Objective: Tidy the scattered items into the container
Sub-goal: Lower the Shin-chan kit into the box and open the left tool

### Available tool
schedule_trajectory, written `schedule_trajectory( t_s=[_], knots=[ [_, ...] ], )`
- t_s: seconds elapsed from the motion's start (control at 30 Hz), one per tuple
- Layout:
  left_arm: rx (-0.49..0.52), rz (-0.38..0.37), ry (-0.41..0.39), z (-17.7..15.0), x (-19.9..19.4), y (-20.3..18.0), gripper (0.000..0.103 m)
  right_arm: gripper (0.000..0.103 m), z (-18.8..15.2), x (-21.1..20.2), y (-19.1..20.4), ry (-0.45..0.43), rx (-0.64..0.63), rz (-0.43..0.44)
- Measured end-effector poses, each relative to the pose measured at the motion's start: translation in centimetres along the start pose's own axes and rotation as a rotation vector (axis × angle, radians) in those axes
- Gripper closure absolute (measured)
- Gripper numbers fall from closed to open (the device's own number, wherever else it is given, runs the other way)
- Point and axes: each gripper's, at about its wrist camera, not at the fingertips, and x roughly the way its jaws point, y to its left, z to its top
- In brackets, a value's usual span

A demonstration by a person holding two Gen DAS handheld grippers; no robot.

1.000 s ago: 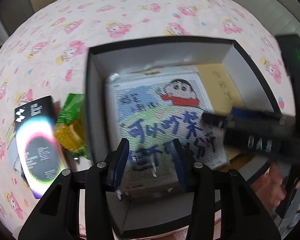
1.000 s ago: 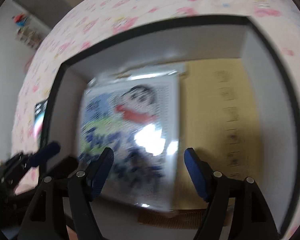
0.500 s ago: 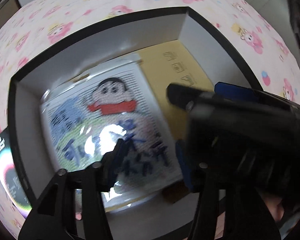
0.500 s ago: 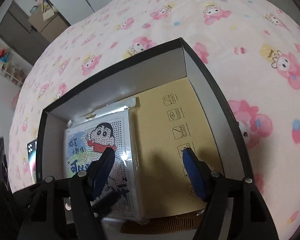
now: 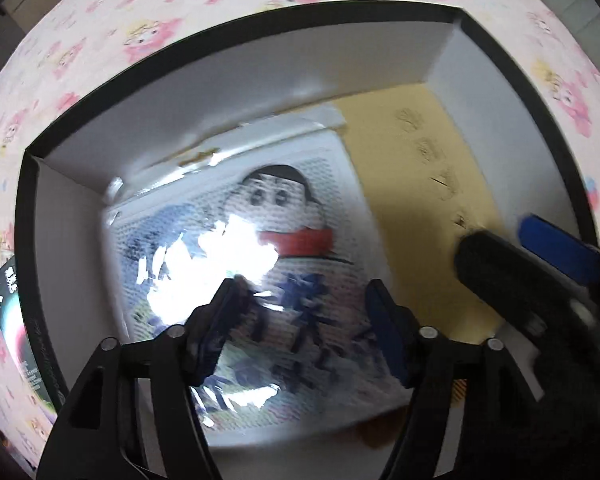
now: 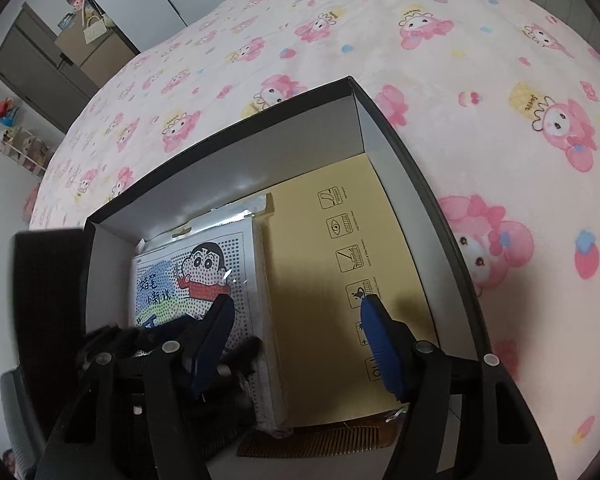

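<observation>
A black-rimmed box [image 5: 340, 10] with white inner walls [image 6: 260, 168] sits on the pink cartoon blanket. In it lie a plastic-wrapped cartoon bead packet [image 5: 284, 216] [image 6: 196, 276] and, to its right, a flat tan carton [image 5: 432, 184] [image 6: 340, 264]. My left gripper [image 5: 300, 320] points straight down just above the packet; its jaws are opening and nothing is between the pads. My right gripper [image 6: 296, 340] hovers over the seam between packet and carton, jaws closing on nothing. Its blue-padded fingers [image 5: 556, 248] show at the right of the left wrist view.
A brown comb [image 6: 320, 442] lies in the box below the carton. A black packet with a rainbow ring [image 5: 4, 320] lies on the blanket [image 6: 460, 60] left of the box. Cabinets and shelves stand beyond the bed.
The left gripper sank into the box toward the packet and its jaws spread wider; the green corn packet left its view. The right gripper drew back and its jaws narrowed.
</observation>
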Motion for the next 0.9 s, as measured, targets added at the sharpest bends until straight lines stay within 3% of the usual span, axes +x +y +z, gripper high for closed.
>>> schedule_trajectory(
  t_s=[0.13, 0.23, 0.33, 0.37, 0.4, 0.53, 0.67, 0.9],
  knots=[
    [-0.039, 0.018, -0.002, -0.2, 0.5, 1.3, 0.036, 0.039, 0.3, 0.5, 0.4, 0.001, -0.018, -0.005],
    [-0.098, 0.029, -0.023, -1.2, 0.2, 3.2, 0.044, 0.036, 0.2, 1.3, 0.7, 0.029, -0.027, -0.005],
    [-0.177, -0.048, -0.034, -3.0, -0.4, 5.9, 0.047, 0.036, 0.2, 2.2, 0.8, 0.091, -0.023, 0.066],
    [-0.188, -0.081, -0.043, -3.6, -0.8, 6.4, 0.058, 0.036, 0.2, 2.6, 1.0, 0.108, -0.025, 0.085],
    [-0.198, -0.114, -0.053, -4.3, -1.2, 7.0, 0.06, 0.036, 0.2, 2.9, 1.2, 0.124, -0.029, 0.098],
    [-0.165, -0.112, -0.122, -6.1, -2.9, 6.9, 0.059, 0.036, 0.3, 4.4, 2.1, 0.184, -0.033, 0.147],
    [-0.155, -0.125, -0.143, -5.6, -3.6, 7.0, 0.058, 0.034, 0.3, 6.0, 3.0, 0.249, -0.044, 0.202],
    [-0.181, -0.16, -0.168, -6.4, -6.8, 7.6, 0.054, 0.03, 0.6, 6.3, 3.2, 0.238, -0.067, 0.212]
  ],
)
